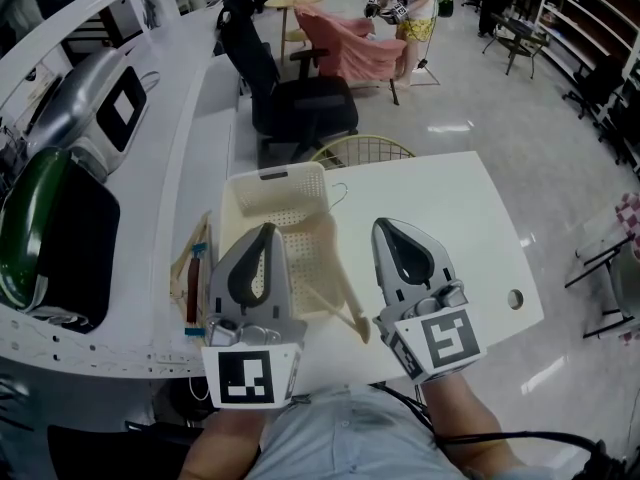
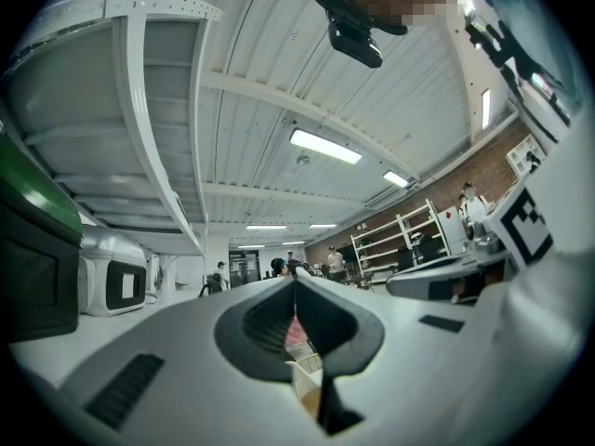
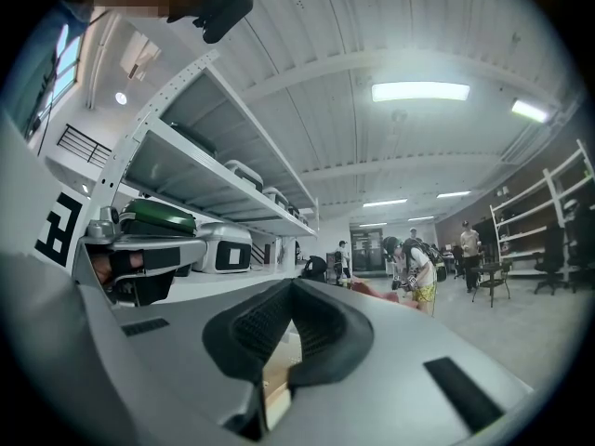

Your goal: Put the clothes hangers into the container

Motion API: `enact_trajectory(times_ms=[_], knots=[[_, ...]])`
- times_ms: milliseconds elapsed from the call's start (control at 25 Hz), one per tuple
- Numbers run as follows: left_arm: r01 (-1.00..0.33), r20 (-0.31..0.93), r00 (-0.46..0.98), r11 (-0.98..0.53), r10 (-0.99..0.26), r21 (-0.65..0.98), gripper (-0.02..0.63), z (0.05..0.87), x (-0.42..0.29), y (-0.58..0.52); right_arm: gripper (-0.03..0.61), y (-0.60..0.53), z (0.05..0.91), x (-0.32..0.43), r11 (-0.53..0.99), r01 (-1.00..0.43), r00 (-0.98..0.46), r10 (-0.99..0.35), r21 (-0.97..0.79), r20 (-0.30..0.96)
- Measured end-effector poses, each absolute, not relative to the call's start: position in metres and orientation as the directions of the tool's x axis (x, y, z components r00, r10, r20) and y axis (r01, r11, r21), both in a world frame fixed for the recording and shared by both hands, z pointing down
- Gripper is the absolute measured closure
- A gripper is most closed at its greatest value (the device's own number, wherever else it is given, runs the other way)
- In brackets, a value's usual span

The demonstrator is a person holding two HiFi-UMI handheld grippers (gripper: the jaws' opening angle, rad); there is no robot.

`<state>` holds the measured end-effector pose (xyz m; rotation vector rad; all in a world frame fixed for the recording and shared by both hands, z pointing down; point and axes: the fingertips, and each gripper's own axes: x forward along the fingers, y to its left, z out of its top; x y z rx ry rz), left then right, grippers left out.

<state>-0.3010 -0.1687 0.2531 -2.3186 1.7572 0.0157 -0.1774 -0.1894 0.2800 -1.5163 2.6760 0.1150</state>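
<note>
A cream perforated basket (image 1: 272,196) stands on the white table (image 1: 440,208). A pale wooden hanger (image 1: 335,293) leans out of it, one end over the rim toward me. A thin wire hook (image 1: 340,190) shows at the basket's right rim. My left gripper (image 1: 267,228) hovers over the basket's near part, shut and empty. My right gripper (image 1: 386,224) is over bare table to the right of the basket, shut with nothing in it. In the left gripper view the gripper (image 2: 296,282) has its jaws together; in the right gripper view the gripper (image 3: 293,286) does too.
More brownish hangers (image 1: 190,273) lie left of the basket by the table's edge. A black office chair (image 1: 295,98) and a round wire basket (image 1: 362,151) stand beyond the table. Suitcases (image 1: 60,208) fill the shelf at left. The table has a cable hole (image 1: 515,299).
</note>
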Motion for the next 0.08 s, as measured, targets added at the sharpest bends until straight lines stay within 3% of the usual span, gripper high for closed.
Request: enact_trajectory(times_ms=[80], knots=[[-0.950,-0.149,0.281,-0.254,-0.948,-0.180,0.601,0.2527,-0.3003,-0.1676,0.568,-0.1892,0.2798,-0.1778,0.513,-0.858,-0.514,-0.853,0.035,-0.091]])
